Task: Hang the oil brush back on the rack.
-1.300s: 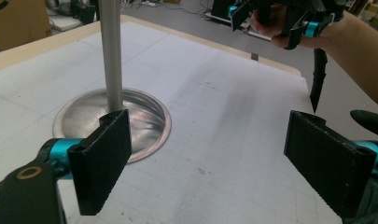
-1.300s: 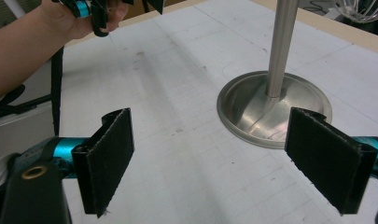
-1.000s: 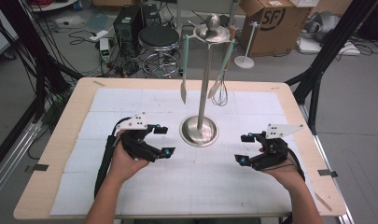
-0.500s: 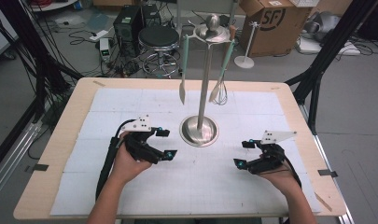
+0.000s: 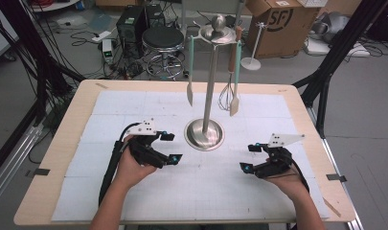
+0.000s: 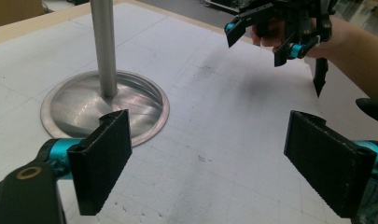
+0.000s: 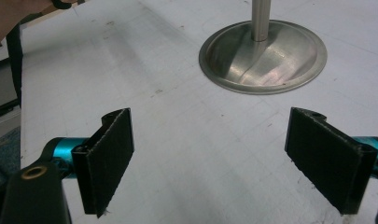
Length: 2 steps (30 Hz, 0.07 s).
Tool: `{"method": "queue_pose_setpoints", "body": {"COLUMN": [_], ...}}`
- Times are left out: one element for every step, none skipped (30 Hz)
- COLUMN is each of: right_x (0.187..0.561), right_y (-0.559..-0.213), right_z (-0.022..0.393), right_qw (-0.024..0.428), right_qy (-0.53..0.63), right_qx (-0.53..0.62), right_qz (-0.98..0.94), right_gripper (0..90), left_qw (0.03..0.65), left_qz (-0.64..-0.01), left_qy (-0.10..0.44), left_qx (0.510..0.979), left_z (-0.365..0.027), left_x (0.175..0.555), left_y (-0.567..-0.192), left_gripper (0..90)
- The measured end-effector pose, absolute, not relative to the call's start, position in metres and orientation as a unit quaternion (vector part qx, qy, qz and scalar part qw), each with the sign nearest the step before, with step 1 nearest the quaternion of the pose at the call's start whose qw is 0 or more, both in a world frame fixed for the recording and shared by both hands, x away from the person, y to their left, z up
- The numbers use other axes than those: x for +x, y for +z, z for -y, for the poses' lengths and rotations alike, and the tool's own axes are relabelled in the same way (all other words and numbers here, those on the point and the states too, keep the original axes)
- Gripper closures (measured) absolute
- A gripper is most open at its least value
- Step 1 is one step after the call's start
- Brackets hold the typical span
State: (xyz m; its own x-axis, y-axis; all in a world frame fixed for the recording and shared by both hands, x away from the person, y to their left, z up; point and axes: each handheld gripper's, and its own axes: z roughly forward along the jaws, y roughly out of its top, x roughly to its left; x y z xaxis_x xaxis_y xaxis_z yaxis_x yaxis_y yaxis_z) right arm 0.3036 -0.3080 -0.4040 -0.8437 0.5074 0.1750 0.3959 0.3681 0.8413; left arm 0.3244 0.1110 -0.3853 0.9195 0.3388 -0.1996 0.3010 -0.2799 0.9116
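Observation:
A steel utensil stand [image 5: 204, 134] rises from a round base in the middle of the white mat. From its top hang a teal-handled spatula [image 5: 190, 72], a wire whisk [image 5: 224, 98] and a wooden-handled spatula [image 5: 235, 81]. My left gripper [image 5: 171, 147] rests low over the mat just left of the base, open, with nothing between its jaws [image 6: 210, 158]. My right gripper [image 5: 249, 157] sits to the right of the base, also open and empty [image 7: 214, 158]. Each points inward toward the stand's base [image 6: 105, 109] [image 7: 263, 56]. The left gripper view shows the right gripper [image 6: 270, 32] across the mat.
The white gridded mat [image 5: 134, 105] covers most of the wooden table [image 5: 72, 124]. Beyond the far edge stand a black stool [image 5: 162, 40], cables and a cardboard box [image 5: 273, 21]. Black frame legs [image 5: 325, 76] flank the table.

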Motion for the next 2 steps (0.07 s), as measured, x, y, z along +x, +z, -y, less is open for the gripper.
{"method": "queue_pose_setpoints", "body": {"right_x": [0.3037, 0.3038], "right_y": [-0.4040, -0.4040], "right_z": [0.3079, 0.3079], "right_qw": [0.056, 0.055], "right_qy": [0.491, 0.491], "right_qx": [0.273, 0.273], "right_qz": [-0.825, -0.825], "right_gripper": [15.4, 15.4], "left_qw": [0.566, 0.565], "left_qz": [-0.200, -0.199], "left_qy": [0.017, 0.017], "left_qx": [0.800, 0.801], "left_z": [-0.1108, -0.1114], "left_x": [0.3244, 0.3246], "left_y": [-0.3855, -0.3852], "left_gripper": [15.6, 15.6]}}
